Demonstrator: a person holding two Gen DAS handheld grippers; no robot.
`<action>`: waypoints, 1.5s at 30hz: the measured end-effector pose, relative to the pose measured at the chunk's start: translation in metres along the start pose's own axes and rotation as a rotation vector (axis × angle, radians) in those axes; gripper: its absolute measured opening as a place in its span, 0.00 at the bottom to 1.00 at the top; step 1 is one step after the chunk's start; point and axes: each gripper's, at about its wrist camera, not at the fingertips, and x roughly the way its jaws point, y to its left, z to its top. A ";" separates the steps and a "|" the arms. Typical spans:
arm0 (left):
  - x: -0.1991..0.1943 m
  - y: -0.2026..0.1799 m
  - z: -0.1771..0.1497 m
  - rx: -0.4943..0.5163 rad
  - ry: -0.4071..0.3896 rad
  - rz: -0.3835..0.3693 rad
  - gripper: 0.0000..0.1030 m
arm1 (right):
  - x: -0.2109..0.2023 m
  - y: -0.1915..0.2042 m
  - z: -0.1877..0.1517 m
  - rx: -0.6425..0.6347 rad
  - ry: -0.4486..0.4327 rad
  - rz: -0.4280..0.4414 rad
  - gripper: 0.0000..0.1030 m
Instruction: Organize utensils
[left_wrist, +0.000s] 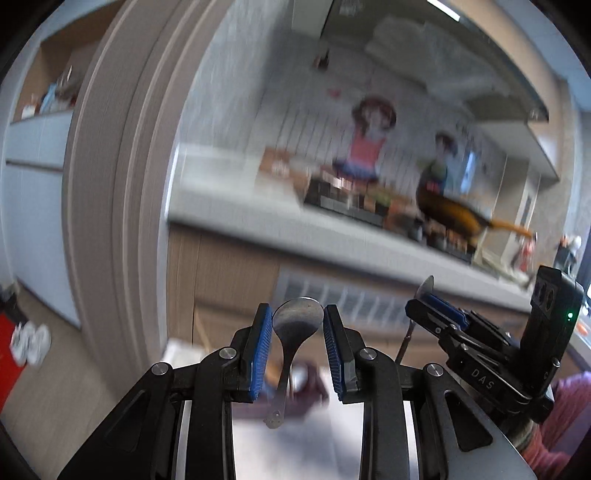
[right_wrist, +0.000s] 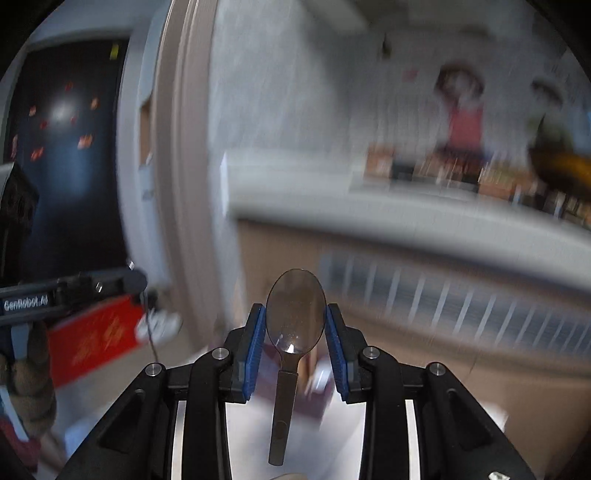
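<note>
Each tool is gripping a spoon by its bowl at lower centre: left tool holding one spoon, right tool another spoon. Handles are hanging down; the blurred view is probably hiding the destination, so keeping both grips firm matters.

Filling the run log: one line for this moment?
left gripper: shut on spoon | right gripper: shut on dark spoon | both raised, bowls up

Blurred grey counter over wood cabinets, cartoon-decorated wall.
</note>
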 end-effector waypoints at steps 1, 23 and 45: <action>0.004 0.002 0.006 -0.002 -0.019 -0.002 0.28 | 0.005 -0.001 0.010 0.006 -0.021 -0.002 0.30; 0.166 0.083 -0.088 -0.148 0.217 0.015 0.30 | 0.164 -0.023 -0.086 0.044 0.206 0.054 0.31; -0.029 0.003 -0.207 0.046 0.088 0.350 0.57 | -0.007 0.014 -0.158 0.053 0.211 0.077 0.42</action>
